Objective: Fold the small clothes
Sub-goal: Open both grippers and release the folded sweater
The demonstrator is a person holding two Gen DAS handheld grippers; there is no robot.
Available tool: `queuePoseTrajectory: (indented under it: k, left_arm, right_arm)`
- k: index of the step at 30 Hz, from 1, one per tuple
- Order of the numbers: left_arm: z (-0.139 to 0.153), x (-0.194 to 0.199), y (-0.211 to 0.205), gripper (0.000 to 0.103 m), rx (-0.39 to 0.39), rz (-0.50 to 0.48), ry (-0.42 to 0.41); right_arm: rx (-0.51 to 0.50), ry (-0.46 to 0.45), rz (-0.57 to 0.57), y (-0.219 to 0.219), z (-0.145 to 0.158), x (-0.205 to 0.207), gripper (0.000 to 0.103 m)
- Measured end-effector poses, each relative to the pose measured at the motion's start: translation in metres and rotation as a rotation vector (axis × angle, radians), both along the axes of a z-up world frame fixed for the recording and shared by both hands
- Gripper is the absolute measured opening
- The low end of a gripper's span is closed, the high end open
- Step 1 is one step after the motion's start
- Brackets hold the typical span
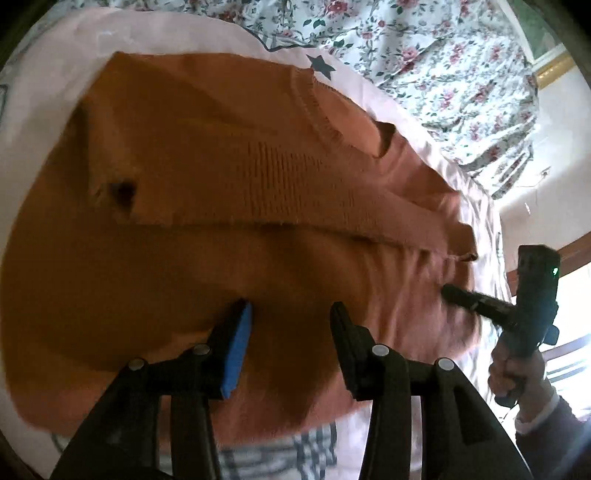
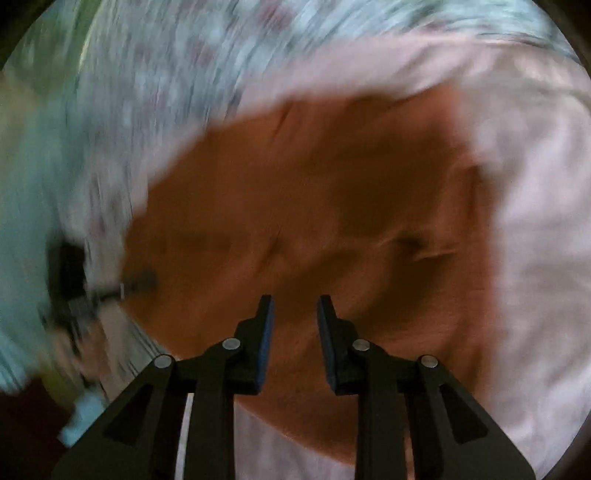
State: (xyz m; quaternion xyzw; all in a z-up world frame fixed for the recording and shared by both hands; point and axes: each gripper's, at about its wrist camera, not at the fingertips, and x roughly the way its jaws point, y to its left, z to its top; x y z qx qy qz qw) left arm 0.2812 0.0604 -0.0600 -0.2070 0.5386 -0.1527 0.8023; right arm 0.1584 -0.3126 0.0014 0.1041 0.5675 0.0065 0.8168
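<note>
Rust-orange knit is filling most of both views: a small sweater (image 1: 229,177) is lying on a pale pink sheet (image 1: 192,33) spread over a bed, with its ribbed neckline (image 1: 317,110) pointing toward the far right in the left wrist view. One part of the sweater is lying folded across the body, its edge running as a long ridge from left to right across the middle. A small dark hole is showing near the left end of that fold. A floral quilt (image 1: 424,51) is lying bunched at the far side, and a strip of checked cloth (image 1: 280,454) is peeking out at the near edge.

The left tool (image 1: 291,308) is hovering just over the near part of the sweater, its jaws standing moderately apart with nothing between them. At the right, a hand (image 1: 517,373) is gripping the right tool (image 1: 448,291), whose tip is reaching the sweater's right edge. In the right wrist view, heavily blurred, the right tool (image 2: 294,301) is standing narrowly parted above the orange knit, gripping nothing.
</note>
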Motion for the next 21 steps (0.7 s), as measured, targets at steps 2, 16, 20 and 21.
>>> queuePoseTrajectory:
  k: [2,16,20,21]
  left_arm:
    - [0.004,0.022,0.009,0.043,-0.011,0.023,-0.015]
    - [0.055,0.094,0.119,0.050,0.117,0.422,-0.118]
    - [0.039,0.049,0.126,0.050,0.108,0.427,-0.060]
    - [0.036,0.032,0.126,0.050,0.106,0.421,-0.053]
  right_arm:
    - [-0.006,-0.023,-0.008,-0.012,-0.001,0.019,0.024]
    - [-0.085,-0.335,-0.438,-0.121,0.087,0.039,0.028]
    - [-0.054,-0.311,-0.457,-0.115,0.082,0.001,0.029]
    - [-0.050,-0.308,-0.458,-0.105,0.077,-0.006,0.029]
